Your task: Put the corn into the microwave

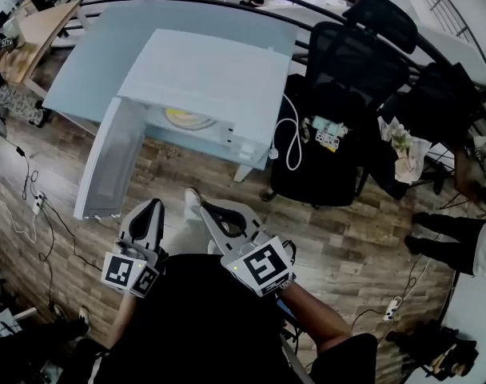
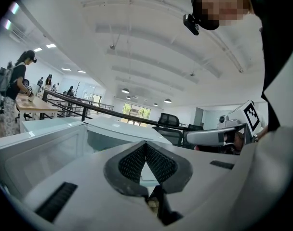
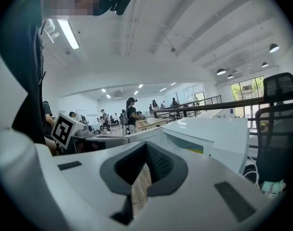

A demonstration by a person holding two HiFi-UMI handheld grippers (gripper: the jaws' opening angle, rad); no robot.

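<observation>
Left tool (image 1: pixel 153 210) and right tool (image 1: pixel 209 210), lower centre: both closed, empty, held back from the microwave (image 1: pixel 211 78). Corn (image 1: pixel 187 118), upper centre, apparently lies inside; door (image 1: pixel 107 162) stands open, likely awaiting closure.

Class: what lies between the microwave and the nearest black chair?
A looped white cable hangs between the microwave and the chair; the head view shows it.
</observation>
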